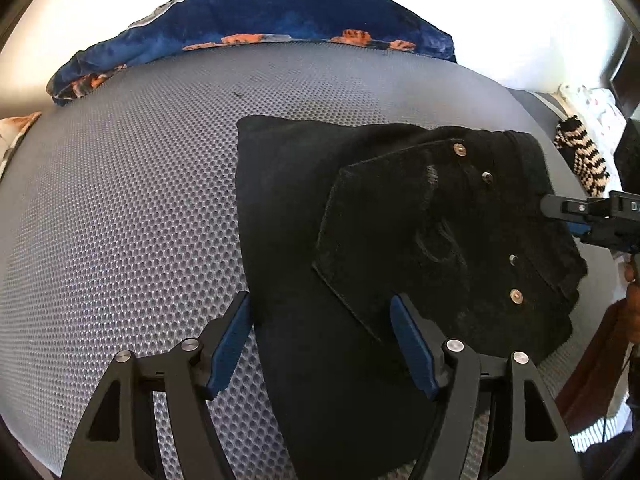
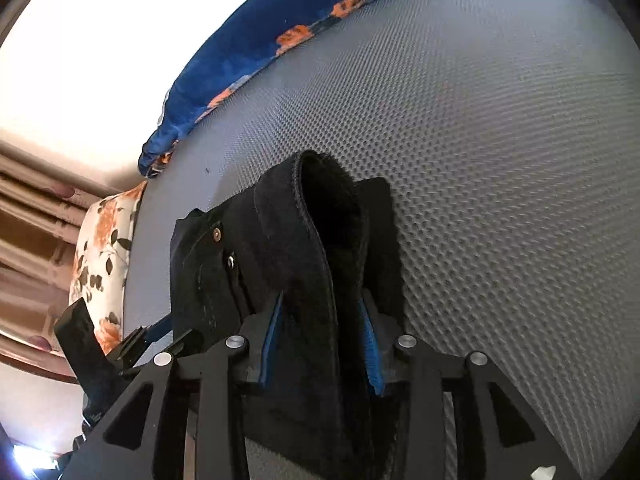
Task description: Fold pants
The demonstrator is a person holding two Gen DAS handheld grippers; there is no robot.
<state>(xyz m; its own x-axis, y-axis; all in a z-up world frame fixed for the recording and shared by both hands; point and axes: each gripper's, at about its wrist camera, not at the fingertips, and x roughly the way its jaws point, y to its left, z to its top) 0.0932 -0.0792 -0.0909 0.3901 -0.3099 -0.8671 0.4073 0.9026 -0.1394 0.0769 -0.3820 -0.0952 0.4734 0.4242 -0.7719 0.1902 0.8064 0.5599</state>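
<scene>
Your left gripper (image 1: 320, 340) is wide apart, with an edge of the folded black pants (image 1: 400, 220) lying between its blue pads. Your right gripper (image 2: 322, 336) is clamped on the thick waistband. The pants lie on the gray dotted mattress (image 1: 140, 200). Its letters "DA" are cut off. Far back lies a blue flowered blanket (image 1: 260, 20).

The folded black denim pants (image 1: 400, 240) lie on the grey honeycomb-textured mattress (image 1: 140, 200), toward its right side in the left wrist view. Behind them, along the mattress's far edge, lies the blue plush blanket with orange flowers (image 1: 260, 16). The left gripper (image 1: 320, 344) straddles the pants' near edge, and the right gripper (image 2: 320, 344) meets their waistband from the right, beside the black-and-white striped knit cloth (image 1: 584, 156).
</scene>
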